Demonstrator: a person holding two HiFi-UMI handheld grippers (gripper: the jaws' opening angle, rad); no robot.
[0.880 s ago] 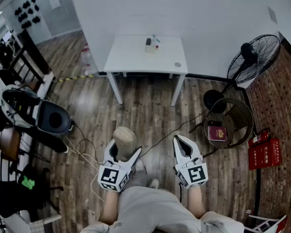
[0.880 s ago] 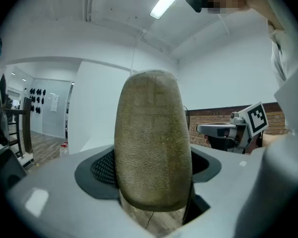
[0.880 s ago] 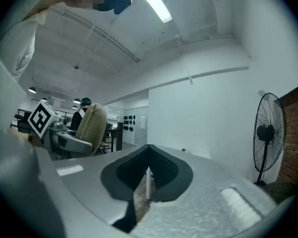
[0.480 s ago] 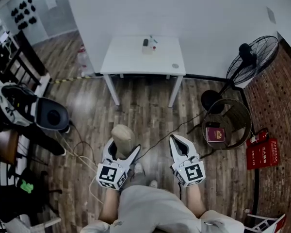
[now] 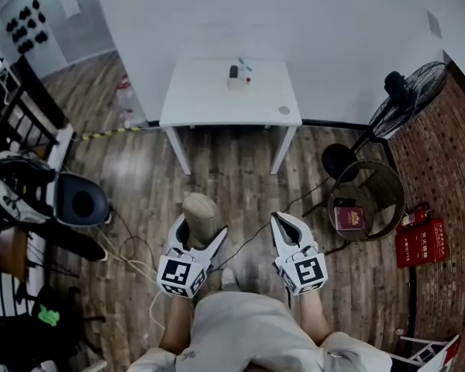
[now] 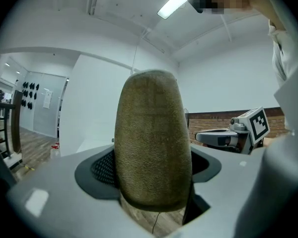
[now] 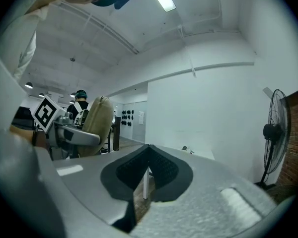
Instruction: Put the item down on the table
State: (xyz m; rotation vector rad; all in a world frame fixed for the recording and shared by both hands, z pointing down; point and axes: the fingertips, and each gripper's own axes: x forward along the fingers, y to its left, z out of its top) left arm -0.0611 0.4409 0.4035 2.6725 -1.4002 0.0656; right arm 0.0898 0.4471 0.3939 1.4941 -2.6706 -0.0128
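The left gripper (image 5: 201,228) is closed on the item (image 5: 199,210), a tan, fuzzy, rounded oblong thing; its jaws stand wide, one on each side of the item's lower part, and the left gripper view shows the item filling the gap between them; the item stands upright, with its rounded top rising well above the jaws. The right gripper (image 5: 285,223) holds nothing; its jaws are drawn together so that the tips meet, with only a thin slit lower down, through which a strip of floor and a white table leg show. Both grippers point level and forward, side by side and apart from each other, each with its marker cube towards the person's body.

The item is not on the table (image 5: 209,103); it hangs over the wooden floor (image 5: 240,169), well short of the table's near edge and roughly opposite the left half of that edge. The table is white and stands with its far edge against a white wall; a small cluster of things (image 5: 236,74) lies near the middle of the far edge, too small to name; a small round mark (image 5: 284,110) sits by the near right corner; the rest of the top is bare white surface.

To the right of the table a black standing fan (image 5: 407,95) stands by the wall; nearer the person is a round basket (image 5: 368,196) with a red booklet (image 5: 348,218) in it; a cable runs across the floor between the basket and the grippers; a black chair (image 5: 77,200) stands off to the left.
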